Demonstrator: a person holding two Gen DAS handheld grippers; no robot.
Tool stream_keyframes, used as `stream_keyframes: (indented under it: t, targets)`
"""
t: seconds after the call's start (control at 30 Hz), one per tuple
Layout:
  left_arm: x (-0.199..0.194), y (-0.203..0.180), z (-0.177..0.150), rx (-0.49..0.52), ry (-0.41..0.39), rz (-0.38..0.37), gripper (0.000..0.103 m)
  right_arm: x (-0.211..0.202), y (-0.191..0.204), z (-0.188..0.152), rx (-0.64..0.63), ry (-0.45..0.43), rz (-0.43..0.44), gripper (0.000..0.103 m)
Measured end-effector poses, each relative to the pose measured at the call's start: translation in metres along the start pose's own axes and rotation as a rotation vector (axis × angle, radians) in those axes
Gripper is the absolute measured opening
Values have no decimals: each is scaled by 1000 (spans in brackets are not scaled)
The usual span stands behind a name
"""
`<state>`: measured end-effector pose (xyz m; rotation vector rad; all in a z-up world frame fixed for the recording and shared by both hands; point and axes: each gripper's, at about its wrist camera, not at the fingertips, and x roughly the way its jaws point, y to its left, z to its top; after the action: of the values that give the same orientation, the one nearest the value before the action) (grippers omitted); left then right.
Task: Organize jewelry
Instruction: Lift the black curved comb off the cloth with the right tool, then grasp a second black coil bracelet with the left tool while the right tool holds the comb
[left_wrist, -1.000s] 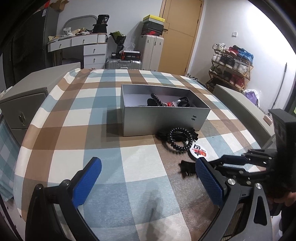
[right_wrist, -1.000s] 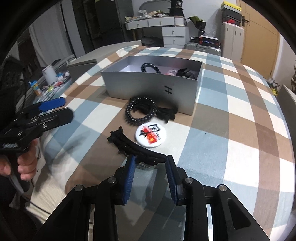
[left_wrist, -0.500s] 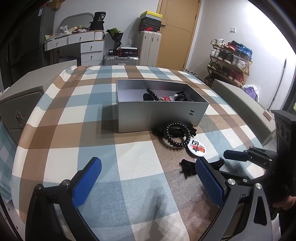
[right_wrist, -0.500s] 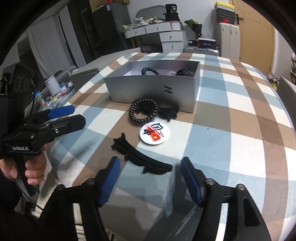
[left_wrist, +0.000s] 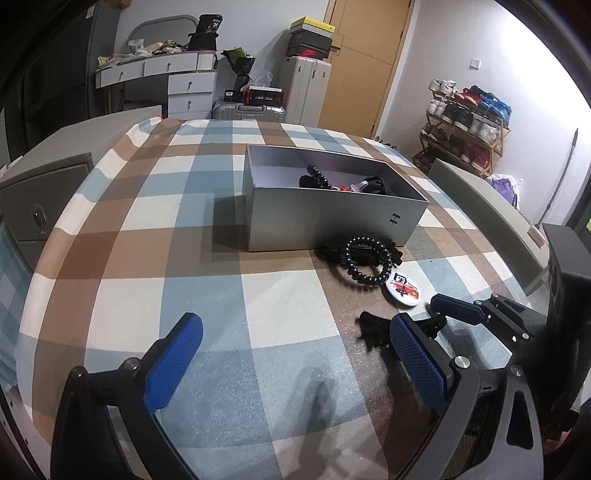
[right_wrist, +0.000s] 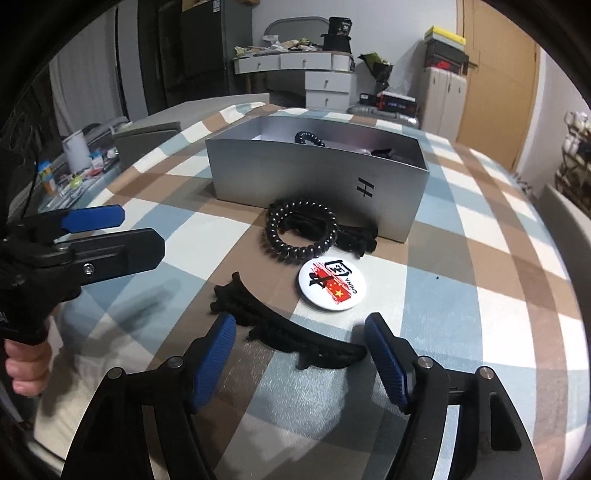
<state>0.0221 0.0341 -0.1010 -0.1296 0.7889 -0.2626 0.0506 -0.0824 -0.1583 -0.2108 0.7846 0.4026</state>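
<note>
A long black hair clip (right_wrist: 280, 328) lies on the checked tablecloth, between the open fingers of my right gripper (right_wrist: 301, 350); it also shows in the left wrist view (left_wrist: 373, 328). A black spiral hair tie (right_wrist: 301, 232) and a round white badge (right_wrist: 328, 282) lie beyond it, in front of the grey box (right_wrist: 314, 177), which holds several dark pieces. A second black clip (right_wrist: 356, 236) lies against the box. My left gripper (left_wrist: 291, 358) is open and empty, hovering over bare cloth left of the clip.
The table (left_wrist: 122, 229) drops off at its left and near edges. Grey cabinets (left_wrist: 40, 177) stand at the left, a shoe rack (left_wrist: 465, 125) at the far right. A cluttered side surface (right_wrist: 70, 170) with a white cup lies left of the table.
My right gripper was closed on the black hair clip; it has opened wide and the clip now lies on the cloth between its fingers. The left gripper stayed open and shifted slightly.
</note>
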Motion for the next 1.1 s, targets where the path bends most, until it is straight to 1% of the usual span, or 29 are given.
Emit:
stream_keyframes:
  t: [0.03,0.13,0.23,0.3,0.4,0.5,0.67,0.77,0.87,0.97,1.03,1.1]
  targets:
    - [0,1,-1,-4,1,1,99,-1,-1,0,2,-3,2,59]
    - [-1,4,-1,-10,1,4,99,-4,0,-3,-29,-8,43,59]
    - [-2,7,-1,-22,-2,9,99,-9,6,-7,-83,-29,14,59]
    - [-1,9,-1,-37,1,4,99,-13,5,-8,-86,-42,7,59]
    - [-1,10,-1,-51,6,1,99,-18,-1,-6,-58,-54,21,58]
    - [-2,7,1,-37,1,7,99,-26,-14,-5,-12,-69,44,59]
    - [3,2,9,-20,-1,10,99,-39,-40,-3,81,-107,54,59]
    - [11,-2,18,-24,11,-3,99,-47,-59,-2,149,-132,72,59]
    - [17,-9,25,-19,15,-20,99,-51,-73,0,187,-151,74,59]
    - [32,-22,33,1,47,-14,99,-54,-86,2,218,-168,81,59]
    - [39,-26,35,-2,70,-42,99,-55,-95,2,239,-178,86,59]
    - [49,-31,38,3,103,-5,99,-56,-102,2,259,-186,92,59]
